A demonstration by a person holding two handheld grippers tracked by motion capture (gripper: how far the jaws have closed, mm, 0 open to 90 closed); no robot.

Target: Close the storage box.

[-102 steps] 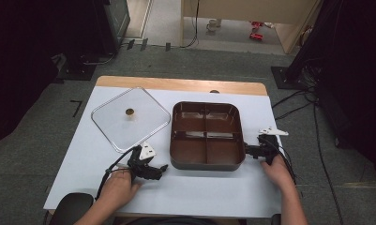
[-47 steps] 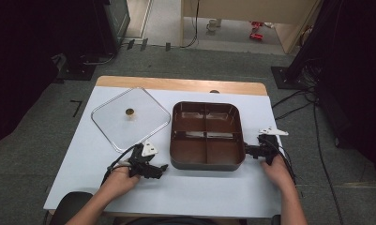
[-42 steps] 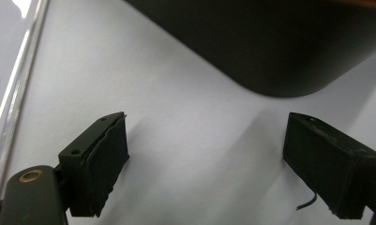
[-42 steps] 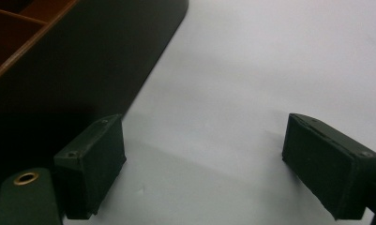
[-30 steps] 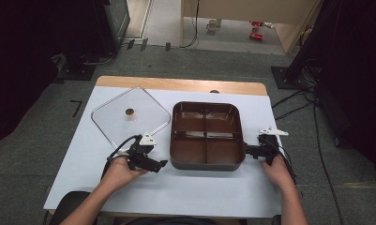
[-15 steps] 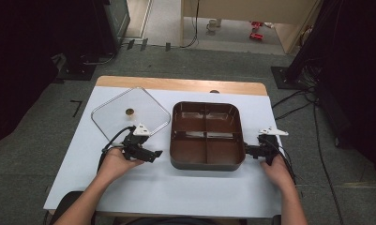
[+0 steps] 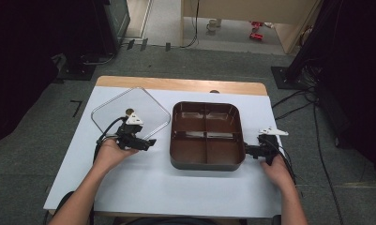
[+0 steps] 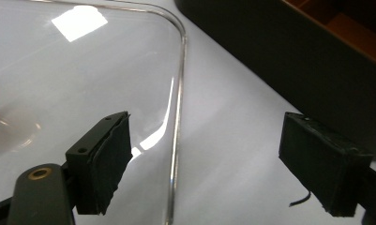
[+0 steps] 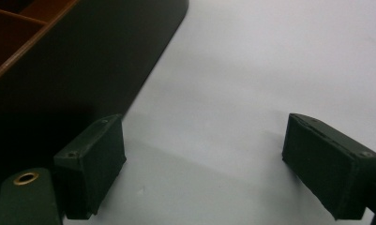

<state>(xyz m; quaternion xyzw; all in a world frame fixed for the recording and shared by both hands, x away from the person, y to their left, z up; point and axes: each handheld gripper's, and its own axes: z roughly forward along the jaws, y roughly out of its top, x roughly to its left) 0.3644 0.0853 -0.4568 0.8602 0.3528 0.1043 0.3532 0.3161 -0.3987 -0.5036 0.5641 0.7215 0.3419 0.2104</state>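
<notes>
The glass lid (image 7: 130, 112) lies flat on the far-left part of the counter (image 7: 143, 187), just left of the brown four-part tray (image 7: 206, 135) and apart from it by a narrow strip of bare surface. The left claw (image 7: 149, 142) sits at the lid's near-right corner; in the left gripper view the lid's rounded metal rim (image 8: 178, 117) runs up between the two spread pads, one pad (image 8: 103, 161) over the glass and the other over bare counter, neither pressing on it. The jaws have just been closing a little, with the rim between them but not yet pinched. The lid's knob (image 7: 129, 111) lies farther in, to the far left of the claw. The right claw (image 7: 245, 151) rests spread at the tray's near-right corner, beside its dark wall, holding nothing. The left hand (image 7: 111, 153) is plainly the nearer one to the lid. There's open counter near and left of the lid; the tray's wall bounds it on the right
</notes>
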